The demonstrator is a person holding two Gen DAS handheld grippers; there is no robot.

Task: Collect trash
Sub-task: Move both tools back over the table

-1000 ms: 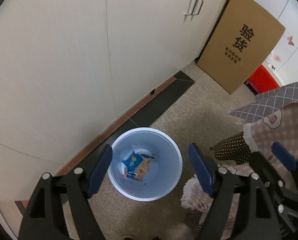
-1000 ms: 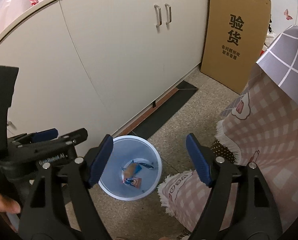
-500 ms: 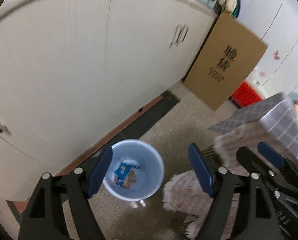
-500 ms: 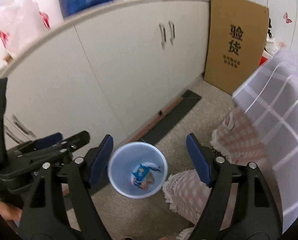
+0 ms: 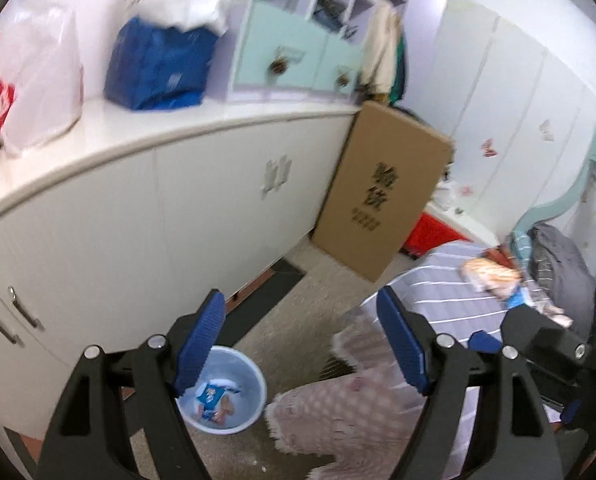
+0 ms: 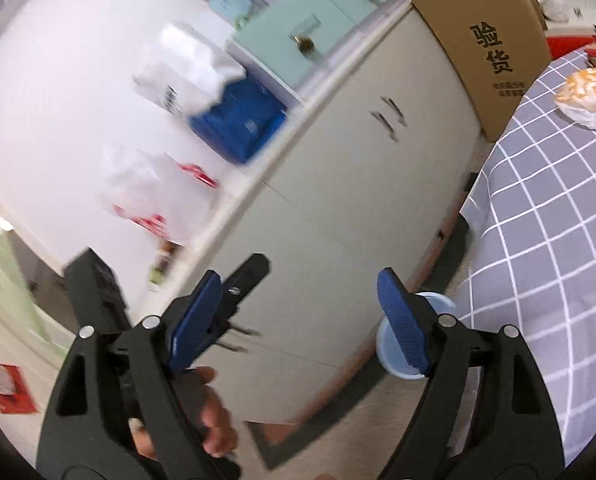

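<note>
A pale blue bin (image 5: 254, 384) stands on the floor by the cabinets, with several wrappers (image 5: 212, 396) lying in it. My left gripper (image 5: 299, 344) hangs high above it, open and empty. My right gripper (image 6: 299, 320) is empty too, its jaws opening, and its right finger hides part of the bin (image 6: 437, 302). An orange snack bag (image 6: 589, 88) lies on the grey checked tablecloth (image 6: 557, 240); in the left wrist view the bag (image 5: 489, 274) lies far off to the right. A hand (image 6: 214, 412) holds the left gripper's handle.
White floor cabinets (image 5: 178, 220) run along the left, with plastic bags (image 5: 38, 80) and a blue pack (image 5: 158, 68) on top. A tall cardboard box (image 5: 381, 192) leans at their end, beside a red crate (image 5: 433, 232). A pink fringed cloth (image 5: 337, 408) hangs by the bin.
Both grippers have risen and tipped upward. The bin has sunk low and small in both views, while the countertop and the table with the orange bag came into sight. The right view has rolled.
</note>
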